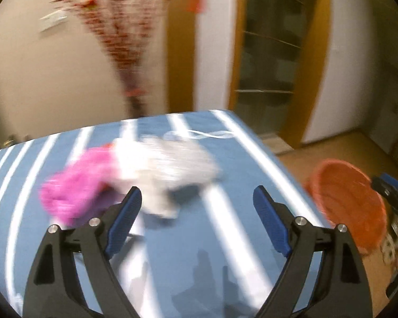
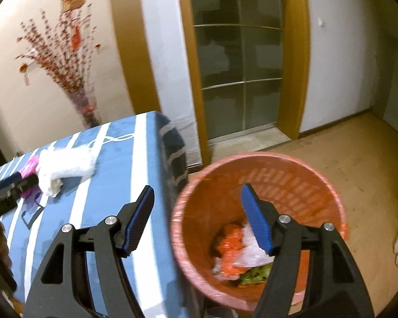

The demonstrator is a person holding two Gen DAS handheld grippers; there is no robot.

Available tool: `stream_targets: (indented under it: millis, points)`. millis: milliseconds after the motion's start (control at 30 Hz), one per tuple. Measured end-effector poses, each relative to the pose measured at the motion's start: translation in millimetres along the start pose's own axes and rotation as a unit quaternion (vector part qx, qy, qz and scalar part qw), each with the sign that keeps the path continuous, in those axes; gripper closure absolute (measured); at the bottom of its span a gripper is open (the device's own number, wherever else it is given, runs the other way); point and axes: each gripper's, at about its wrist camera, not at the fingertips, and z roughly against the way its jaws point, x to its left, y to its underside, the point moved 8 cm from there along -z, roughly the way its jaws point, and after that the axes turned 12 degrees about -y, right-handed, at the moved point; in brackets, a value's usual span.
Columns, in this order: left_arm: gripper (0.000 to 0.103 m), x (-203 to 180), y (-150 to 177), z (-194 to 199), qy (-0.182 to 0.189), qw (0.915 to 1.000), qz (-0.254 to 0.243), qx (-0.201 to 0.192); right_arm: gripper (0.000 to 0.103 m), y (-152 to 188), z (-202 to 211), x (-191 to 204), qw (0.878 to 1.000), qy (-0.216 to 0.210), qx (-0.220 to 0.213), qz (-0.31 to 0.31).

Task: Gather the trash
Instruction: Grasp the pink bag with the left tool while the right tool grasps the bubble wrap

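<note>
A: So, both empty? 
B: Yes. Left gripper [image 1: 197,198] and right gripper [image 2: 197,198] gape; crumpled white plastic bag [image 1: 167,167] lies on the blue striped worktop [image 1: 225,238].
A: Next?
B: Probably grab it, then drop it into the orange woven wastebasket [image 2: 315,185] alongside.

1 white bag [image 2: 66,165] and 1 pink bag [image 2: 30,167] lie on the bench [image 2: 114,185]; 1 bin [image 2: 291,182] holds several scraps [image 2: 230,246].
</note>
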Motion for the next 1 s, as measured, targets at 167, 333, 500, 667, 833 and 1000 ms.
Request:
stream_targets:
  millis: [167,333,500,667,833,1000]
  points:
    - [0.019,98.9,-10.2,-14.9,-0.078,0.9952,0.059,0.005,0.036,1.5,-20.1,37.5,0.999,-0.025,0.016,0.028]
    - [0.019,165.9,-8.0,-47.9,-0.113,0.9873,0.104,0.04,0.036,5.6,-41.1,66.8,0.997,-0.042,0.032,0.048]
    - [0.019,190.3,3.7,-84.2,-0.102,0.9825,0.132,0.083,0.036,11.9,-60.5,90.7,0.995,-0.053,0.051,0.068]
    - [0.019,190.6,24.3,-106.3,-0.076,0.9787,0.149,0.12,0.036,16.8,-74.7,106.3,0.993,-0.059,0.065,0.083]
    - [0.035,180.7,31.3,-113.0,-0.059,0.9814,0.141,0.116,0.036,20.3,-84.0,118.2,0.991,-0.064,0.073,0.09]
    - [0.052,180.1,29.9,-107.5,-0.061,0.9849,0.13,0.097,0.036,22.0,-91.2,131.9,0.989,-0.071,0.077,0.101]
